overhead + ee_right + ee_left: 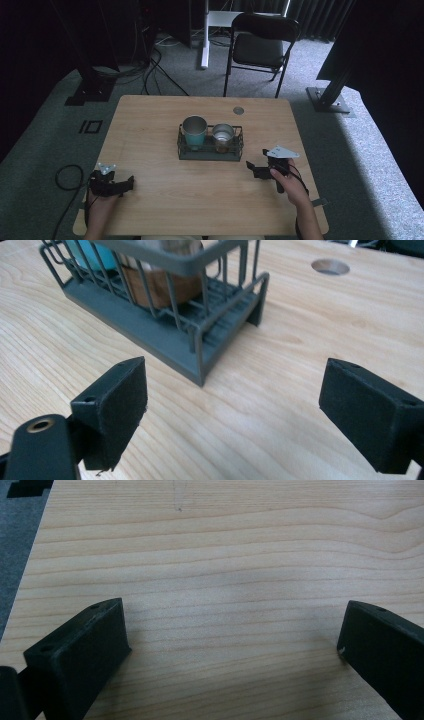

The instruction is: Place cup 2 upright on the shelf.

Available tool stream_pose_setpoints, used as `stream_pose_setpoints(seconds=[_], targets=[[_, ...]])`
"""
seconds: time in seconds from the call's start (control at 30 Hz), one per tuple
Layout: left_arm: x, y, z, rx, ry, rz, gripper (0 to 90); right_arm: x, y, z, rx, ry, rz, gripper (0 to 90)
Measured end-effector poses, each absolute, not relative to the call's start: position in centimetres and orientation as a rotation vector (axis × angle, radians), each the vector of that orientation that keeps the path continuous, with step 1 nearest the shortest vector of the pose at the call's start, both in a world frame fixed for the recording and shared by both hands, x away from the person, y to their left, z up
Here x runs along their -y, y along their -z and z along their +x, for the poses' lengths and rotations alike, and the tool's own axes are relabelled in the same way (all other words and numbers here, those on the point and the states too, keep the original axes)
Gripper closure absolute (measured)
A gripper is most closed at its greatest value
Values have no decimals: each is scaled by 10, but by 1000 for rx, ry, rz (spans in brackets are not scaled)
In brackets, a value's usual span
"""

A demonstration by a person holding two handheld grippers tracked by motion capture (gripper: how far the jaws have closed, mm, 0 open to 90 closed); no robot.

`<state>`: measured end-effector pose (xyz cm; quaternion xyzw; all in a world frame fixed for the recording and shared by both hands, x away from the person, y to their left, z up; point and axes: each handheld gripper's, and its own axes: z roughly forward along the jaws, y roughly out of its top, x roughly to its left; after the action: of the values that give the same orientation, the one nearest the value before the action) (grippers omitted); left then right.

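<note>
My left tool (131, 181) rests low over the surface (165, 200) near its left front corner, jaws spread wide with nothing between them. In the left gripper view bare wood grain (230, 580) runs on ahead of the jaws, and the surface's side edge sits close off to the tool's left, with grey carpet (15, 545) beyond it. There is open wood in front of this tool and to its right.

My right tool (252, 169) is held above the surface toward its right side, jaws also spread wide and holding nothing. Just ahead of it and slightly to its left stands the wire basket (200, 347), its near corner post close to the gap between my jaws but not touching them. Inside the basket are a teal cup (194, 132) on the side farther from my right tool and a glass cup (223, 136) with a brown lower part on the nearer side; both stand upright within the wire walls. Beyond the basket, ahead and to the right of this tool, is a round hole (329, 266) in the wood. Between the two tools lies a broad bare stretch of surface in front of the basket. The right edge of the surface is near my right hand (292, 187), with carpet below it.
</note>
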<state>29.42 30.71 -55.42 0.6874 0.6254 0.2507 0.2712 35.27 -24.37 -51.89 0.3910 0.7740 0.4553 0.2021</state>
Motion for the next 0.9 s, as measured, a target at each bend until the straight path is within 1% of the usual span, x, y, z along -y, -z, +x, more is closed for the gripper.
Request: stream_pose_setpoints(seconds=[0.9], targets=[[-307, 554, 294, -1684, -675, 1852, 4, 272, 547, 326, -2171, -1136, 1193, 119]])
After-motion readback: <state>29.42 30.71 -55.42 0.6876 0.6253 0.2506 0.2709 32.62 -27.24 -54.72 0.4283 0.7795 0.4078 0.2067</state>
